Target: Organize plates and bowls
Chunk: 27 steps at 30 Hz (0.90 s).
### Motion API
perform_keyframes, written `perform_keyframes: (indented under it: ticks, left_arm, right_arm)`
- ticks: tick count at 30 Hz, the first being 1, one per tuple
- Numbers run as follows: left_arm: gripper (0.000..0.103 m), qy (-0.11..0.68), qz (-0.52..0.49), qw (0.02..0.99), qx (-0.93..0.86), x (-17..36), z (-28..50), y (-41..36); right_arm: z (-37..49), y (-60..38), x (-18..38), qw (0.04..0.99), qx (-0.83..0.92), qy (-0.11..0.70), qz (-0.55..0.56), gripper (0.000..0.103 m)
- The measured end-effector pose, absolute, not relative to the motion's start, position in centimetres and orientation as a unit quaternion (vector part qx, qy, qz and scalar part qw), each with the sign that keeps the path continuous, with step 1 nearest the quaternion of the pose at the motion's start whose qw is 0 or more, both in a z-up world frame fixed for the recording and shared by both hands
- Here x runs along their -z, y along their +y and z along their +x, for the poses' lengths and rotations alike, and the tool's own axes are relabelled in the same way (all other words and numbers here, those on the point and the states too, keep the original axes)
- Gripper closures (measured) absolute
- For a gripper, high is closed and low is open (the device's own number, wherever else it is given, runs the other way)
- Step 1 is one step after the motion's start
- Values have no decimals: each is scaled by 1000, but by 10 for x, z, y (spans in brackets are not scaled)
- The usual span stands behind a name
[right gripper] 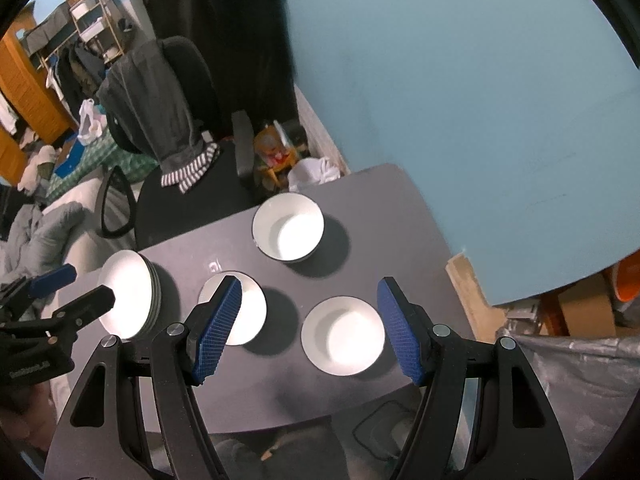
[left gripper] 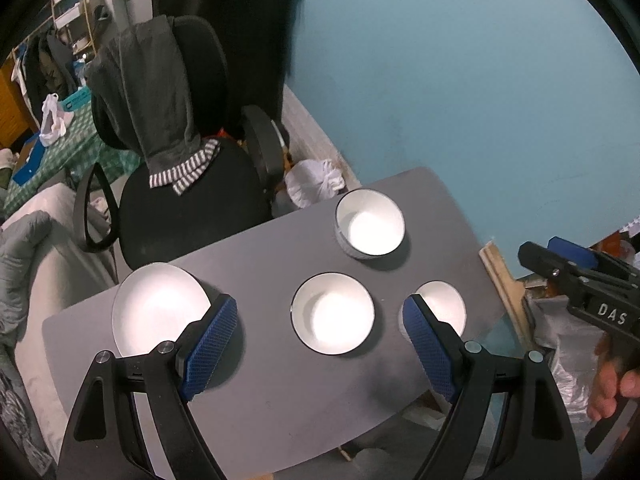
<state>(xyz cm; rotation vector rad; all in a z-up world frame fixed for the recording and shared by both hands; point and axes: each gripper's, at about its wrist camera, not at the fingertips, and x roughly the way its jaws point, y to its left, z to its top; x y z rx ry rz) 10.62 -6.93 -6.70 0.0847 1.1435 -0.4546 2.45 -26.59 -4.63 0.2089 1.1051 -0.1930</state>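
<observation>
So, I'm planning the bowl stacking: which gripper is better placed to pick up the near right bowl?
Probably the right gripper: it is open with that bowl framed between its fingers. The left gripper frames the middle bowl instead.

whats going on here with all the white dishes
A person holds a gripper in each hand above a grey table, and neither grips anything. The left gripper and right gripper both hover with jaws open. On the table sit a stack of plates at the left and three separate white bowls: far bowl, middle bowl, right bowl. Nothing is nested yet.
</observation>
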Motion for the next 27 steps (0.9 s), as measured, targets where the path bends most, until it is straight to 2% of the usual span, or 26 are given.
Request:
perform_keyframes:
  ticks: [14,27]
  left_arm:
    - [17,589,56,789,165,144,121,-72]
    - [17,618,53,769,158,192,131,-77]
  right_arm:
    - [60,-276,119,808,23,579,102,34]
    - [85,-260,182,780,-35,620,84,34]
